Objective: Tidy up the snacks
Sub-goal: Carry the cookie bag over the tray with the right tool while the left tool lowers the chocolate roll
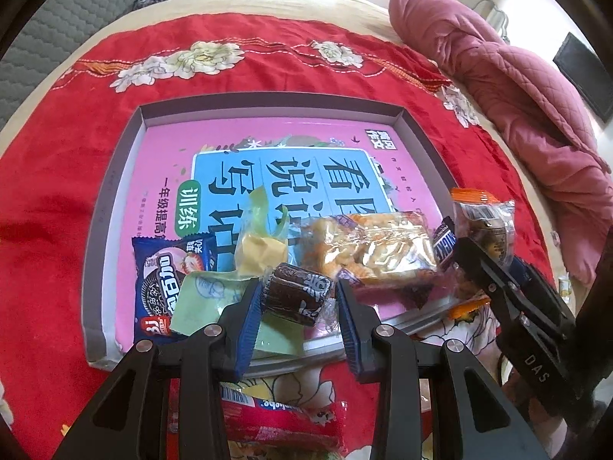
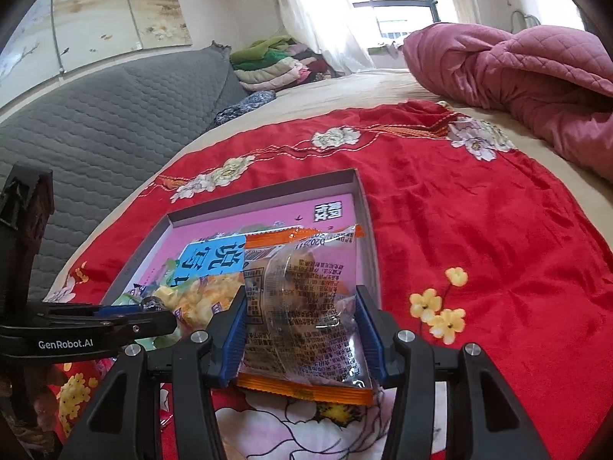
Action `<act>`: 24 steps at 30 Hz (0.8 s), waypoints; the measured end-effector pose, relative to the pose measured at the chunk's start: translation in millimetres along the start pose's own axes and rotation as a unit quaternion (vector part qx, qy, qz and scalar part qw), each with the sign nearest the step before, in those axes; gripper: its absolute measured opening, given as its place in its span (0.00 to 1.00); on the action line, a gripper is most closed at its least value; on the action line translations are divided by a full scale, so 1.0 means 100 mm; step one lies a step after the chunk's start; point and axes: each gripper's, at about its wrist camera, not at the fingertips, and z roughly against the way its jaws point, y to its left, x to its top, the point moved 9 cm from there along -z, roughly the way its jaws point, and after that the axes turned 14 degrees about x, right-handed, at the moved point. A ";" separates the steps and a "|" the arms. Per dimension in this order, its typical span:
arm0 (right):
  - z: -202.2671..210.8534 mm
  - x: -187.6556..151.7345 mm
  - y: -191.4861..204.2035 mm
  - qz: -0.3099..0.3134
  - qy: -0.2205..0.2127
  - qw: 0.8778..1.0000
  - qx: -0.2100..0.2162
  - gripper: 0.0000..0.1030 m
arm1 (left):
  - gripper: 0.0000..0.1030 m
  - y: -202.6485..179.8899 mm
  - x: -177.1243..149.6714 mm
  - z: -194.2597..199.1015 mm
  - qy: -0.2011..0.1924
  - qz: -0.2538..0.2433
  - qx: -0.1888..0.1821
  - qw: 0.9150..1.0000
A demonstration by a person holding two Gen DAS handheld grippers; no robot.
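Snacks crowd the tray (image 1: 115,199) (pink book underneath); left gripper (image 1: 300,299) clamps a dark candy (image 1: 297,293), right gripper (image 2: 300,329) an orange-edged clear packet (image 2: 306,306).

The black arm of the right gripper (image 1: 536,373) reads "DAS". The black body of the left gripper (image 2: 65,344) reads "GenRobot.AI". The pink book cover (image 1: 245,142) in the shallow grey box bears "训练" on a green oval and "一年级提高", seen upside down.

The far half of the shallow box (image 1: 268,109) lies bare in the upper middle of the frame, open from above. Its near edge is crowded with snack packets (image 1: 367,249) (overlapping). At far right, the pink quilt (image 1: 509,88) bulks up.
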 end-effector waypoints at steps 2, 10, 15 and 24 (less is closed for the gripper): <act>-0.03 0.01 0.02 0.006 0.001 1.000 0.002 0.51 | 0.38 0.00 0.01 -0.01 0.001 0.001 0.001 1.000; -0.07 0.00 0.06 0.016 0.004 1.000 0.008 0.51 | 0.38 0.01 0.00 0.00 0.002 0.001 0.003 1.000; -0.09 -0.01 0.09 0.021 0.008 1.000 0.009 0.52 | 0.38 0.01 0.00 0.00 0.003 0.001 0.004 1.000; -0.11 -0.05 0.03 0.009 0.019 1.000 0.000 0.52 | 0.39 0.02 -0.02 -0.01 0.006 0.000 0.005 1.000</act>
